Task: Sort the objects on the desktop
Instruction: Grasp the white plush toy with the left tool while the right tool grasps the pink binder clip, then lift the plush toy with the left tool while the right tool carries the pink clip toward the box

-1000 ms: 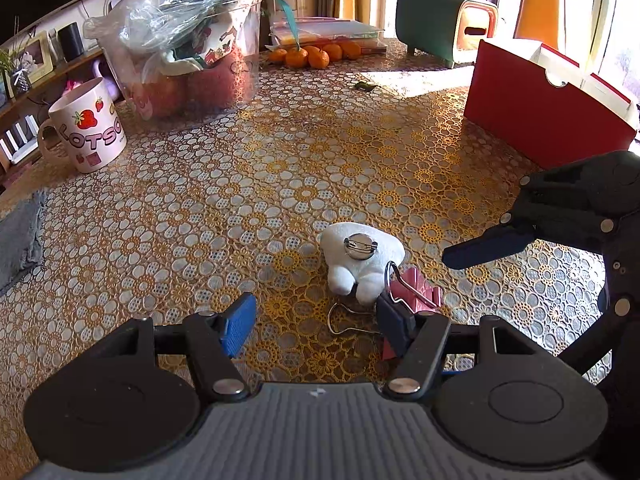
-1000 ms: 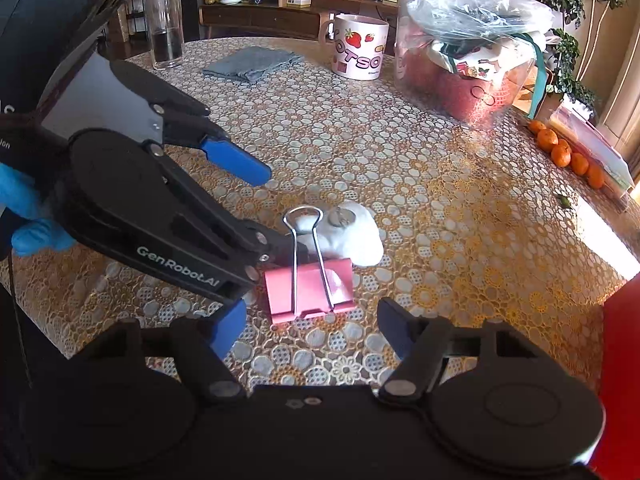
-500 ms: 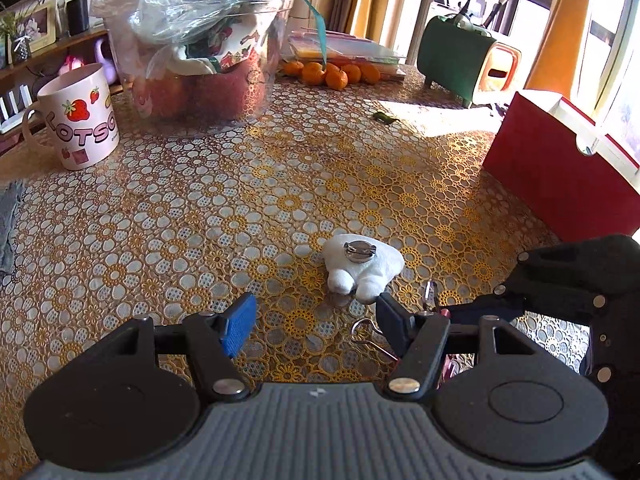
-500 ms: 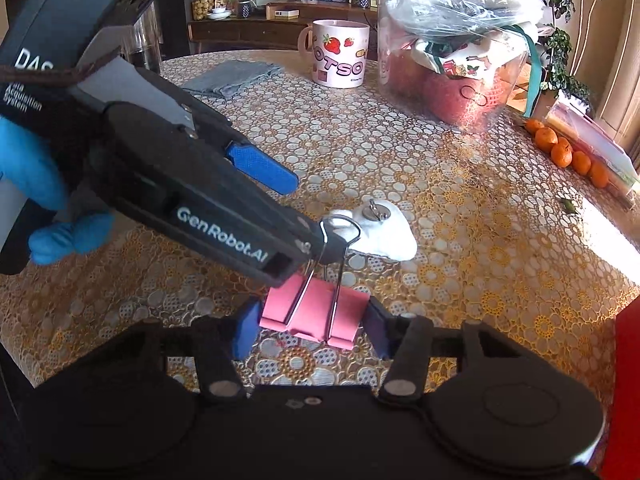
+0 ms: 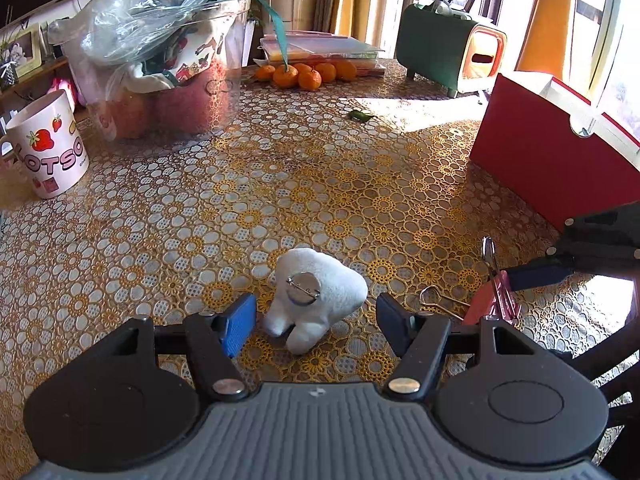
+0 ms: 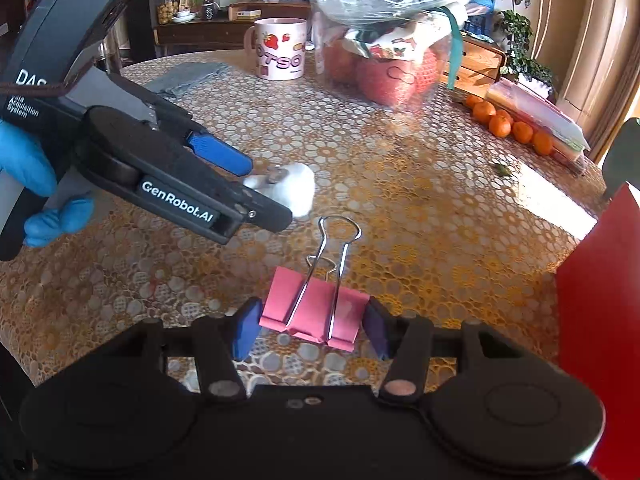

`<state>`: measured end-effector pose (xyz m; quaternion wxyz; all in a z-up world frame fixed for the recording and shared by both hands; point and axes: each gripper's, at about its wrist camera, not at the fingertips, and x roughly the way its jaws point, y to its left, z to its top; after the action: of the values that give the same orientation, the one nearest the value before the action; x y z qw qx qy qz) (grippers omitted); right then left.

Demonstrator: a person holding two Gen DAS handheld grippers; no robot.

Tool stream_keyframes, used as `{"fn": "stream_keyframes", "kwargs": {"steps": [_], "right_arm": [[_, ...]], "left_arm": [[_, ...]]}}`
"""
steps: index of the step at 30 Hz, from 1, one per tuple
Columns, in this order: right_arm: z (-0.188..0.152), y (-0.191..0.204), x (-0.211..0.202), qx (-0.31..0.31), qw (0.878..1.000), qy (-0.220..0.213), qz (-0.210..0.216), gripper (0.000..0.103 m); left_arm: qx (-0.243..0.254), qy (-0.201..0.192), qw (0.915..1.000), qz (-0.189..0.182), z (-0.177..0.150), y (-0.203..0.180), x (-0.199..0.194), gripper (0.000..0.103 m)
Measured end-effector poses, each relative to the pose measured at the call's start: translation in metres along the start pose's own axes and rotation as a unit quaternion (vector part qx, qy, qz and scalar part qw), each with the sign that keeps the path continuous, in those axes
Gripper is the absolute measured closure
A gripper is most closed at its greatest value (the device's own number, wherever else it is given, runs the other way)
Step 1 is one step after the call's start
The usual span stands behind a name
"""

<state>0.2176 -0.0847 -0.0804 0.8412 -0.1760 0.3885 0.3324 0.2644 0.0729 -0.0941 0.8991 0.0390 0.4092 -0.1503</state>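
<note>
A pink binder clip [image 6: 316,312] with wire handles is held just above the table, and my right gripper [image 6: 312,328] is shut on its two ends. In the left wrist view the clip [image 5: 486,300] shows at the right, with a right finger [image 5: 536,276] against it. A white plush tooth [image 5: 316,300] with a metal pin on its back lies on the table. My left gripper [image 5: 316,320] stands open around it, its pads clear of both sides. From the right wrist view the left gripper [image 6: 264,192] hides most of the plush tooth [image 6: 300,188].
A red box [image 5: 540,160] stands at the right. At the back left are a strawberry mug [image 5: 44,148] and a clear tub with fruit and a bag [image 5: 168,80]. Several oranges [image 5: 304,74] and a green appliance [image 5: 440,48] sit at the far edge. A grey cloth [image 6: 188,76] lies far left.
My right gripper closed on the pink clip and raised it off the table. My left gripper moved forward until the plush tooth sits between its fingers.
</note>
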Motion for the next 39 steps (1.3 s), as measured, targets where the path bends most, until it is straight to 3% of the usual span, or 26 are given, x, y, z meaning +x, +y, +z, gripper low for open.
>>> {"fn": "stream_keyframes", "kwargs": {"steps": [8, 12, 19, 29, 39], "right_arm": [[-0.009, -0.016, 0.0, 0.029, 1.0, 0.002, 0.0, 0.044], [-0.008, -0.02, -0.003, 0.064, 0.998, -0.012, 0.012, 0.04], [-0.01, -0.02, -0.001, 0.079, 0.997, -0.007, -0.002, 0.054], [-0.014, -0.024, -0.017, 0.09, 0.996, -0.012, -0.011, 0.054], [-0.023, -0.034, -0.068, 0.102, 0.994, -0.039, -0.011, 0.054]], "left_arm": [[0.004, -0.003, 1.0, 0.006, 0.003, -0.006, 0.01, 0.038], [0.009, -0.007, 0.9998, 0.014, 0.004, -0.008, 0.012, 0.047], [0.008, -0.009, 0.9998, 0.016, 0.003, -0.012, 0.009, 0.054], [-0.001, -0.009, 0.9999, 0.012, 0.004, -0.033, -0.011, 0.055], [-0.004, -0.018, 0.9998, -0.006, 0.007, -0.072, -0.053, 0.055]]}}
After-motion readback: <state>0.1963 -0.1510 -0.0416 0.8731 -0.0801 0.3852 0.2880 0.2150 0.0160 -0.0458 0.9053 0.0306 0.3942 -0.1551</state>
